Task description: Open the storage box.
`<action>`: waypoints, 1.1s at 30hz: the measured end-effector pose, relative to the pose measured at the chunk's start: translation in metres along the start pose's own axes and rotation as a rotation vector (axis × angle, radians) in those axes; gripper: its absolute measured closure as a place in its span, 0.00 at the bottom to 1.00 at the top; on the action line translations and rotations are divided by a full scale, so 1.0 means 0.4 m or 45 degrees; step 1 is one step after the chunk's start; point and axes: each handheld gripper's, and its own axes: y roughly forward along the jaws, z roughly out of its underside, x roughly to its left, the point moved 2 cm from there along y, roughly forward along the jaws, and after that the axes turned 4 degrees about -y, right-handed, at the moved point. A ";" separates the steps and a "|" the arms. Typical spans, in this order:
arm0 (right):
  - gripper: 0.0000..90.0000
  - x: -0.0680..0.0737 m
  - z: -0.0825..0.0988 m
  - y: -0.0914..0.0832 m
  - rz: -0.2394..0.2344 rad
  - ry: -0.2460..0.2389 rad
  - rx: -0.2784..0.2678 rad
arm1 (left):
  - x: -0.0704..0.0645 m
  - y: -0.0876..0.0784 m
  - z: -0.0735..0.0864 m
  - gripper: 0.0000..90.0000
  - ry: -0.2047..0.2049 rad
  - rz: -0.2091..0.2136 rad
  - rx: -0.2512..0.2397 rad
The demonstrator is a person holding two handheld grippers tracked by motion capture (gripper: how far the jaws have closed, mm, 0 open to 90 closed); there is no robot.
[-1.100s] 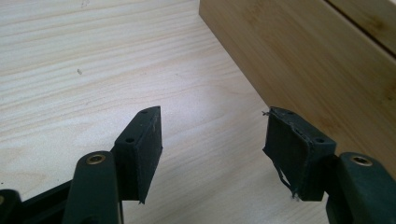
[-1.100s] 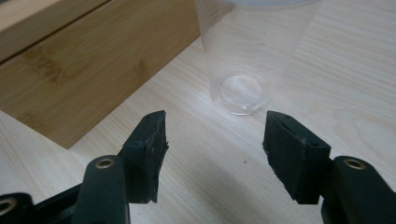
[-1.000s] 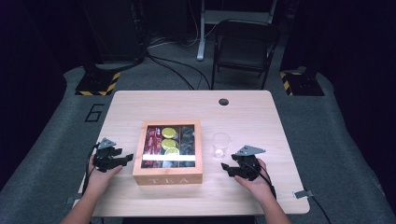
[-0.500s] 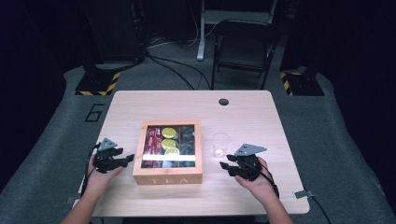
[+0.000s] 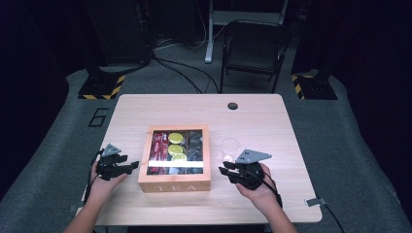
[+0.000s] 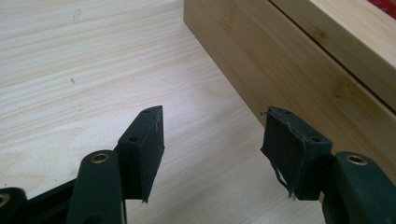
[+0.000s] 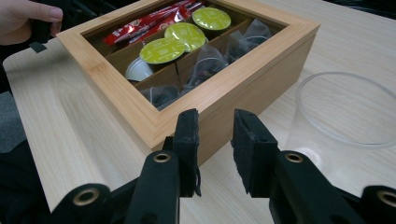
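Bamboo tea box (image 5: pixel 175 180) sits mid-table between both hands; left gripper (image 5: pixel 127 167), jaws wide and empty, lies just beside its left wall; right gripper (image 5: pixel 224 171), jaws narrow and empty, faces its right corner; clear cup (image 5: pixel 230 147) stands just beyond.

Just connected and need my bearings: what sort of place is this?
Probably a lab or recording studio, not a home: a lone wooden table on grey floor, hazard-striped stand bases, loose cables, a folding chair and dark surroundings.
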 end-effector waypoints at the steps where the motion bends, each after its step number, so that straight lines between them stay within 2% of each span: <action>1: 0.80 0.004 0.005 0.005 -0.004 0.000 -0.004 | 0.001 0.001 0.001 0.43 0.002 -0.004 0.002; 2: 0.80 0.006 0.012 0.010 -0.008 -0.014 -0.002 | 0.001 0.004 0.001 0.43 0.006 -0.015 -0.004; 5: 0.82 0.018 0.028 0.027 -0.030 -0.002 0.003 | 0.001 0.005 0.001 0.43 0.005 -0.009 0.003; 8: 0.83 0.034 0.042 0.046 -0.075 -0.058 0.049 | 0.000 0.006 0.001 0.43 0.009 -0.006 0.010; 10: 0.86 0.042 0.045 0.052 -0.097 -0.069 0.063 | 0.000 0.006 0.001 0.43 0.008 -0.004 0.012; 14: 0.91 0.050 0.048 0.055 -0.107 -0.100 0.080 | 0.002 0.006 0.001 0.43 0.010 0.003 0.019; 17: 0.96 0.050 0.052 0.052 -0.129 -0.108 0.097 | 0.003 0.008 0.003 0.43 0.005 0.004 0.000; 18: 0.96 0.053 0.053 0.052 -0.127 -0.093 0.104 | 0.003 0.006 0.004 0.43 0.000 0.011 0.015; 24: 0.96 0.057 0.059 0.060 -0.152 -0.116 0.127 | 0.005 0.006 0.003 0.43 -0.003 0.004 -0.003; 26: 0.96 0.062 0.060 0.063 -0.152 -0.105 0.137 | 0.005 0.006 0.003 0.43 -0.005 0.005 -0.001; 27: 0.96 0.060 0.060 0.063 -0.159 -0.129 0.144 | 0.005 0.006 0.003 0.43 -0.004 0.005 -0.001; 33: 0.98 0.066 0.064 0.073 -0.170 -0.126 0.168 | 0.006 0.006 0.003 0.43 -0.006 0.006 -0.002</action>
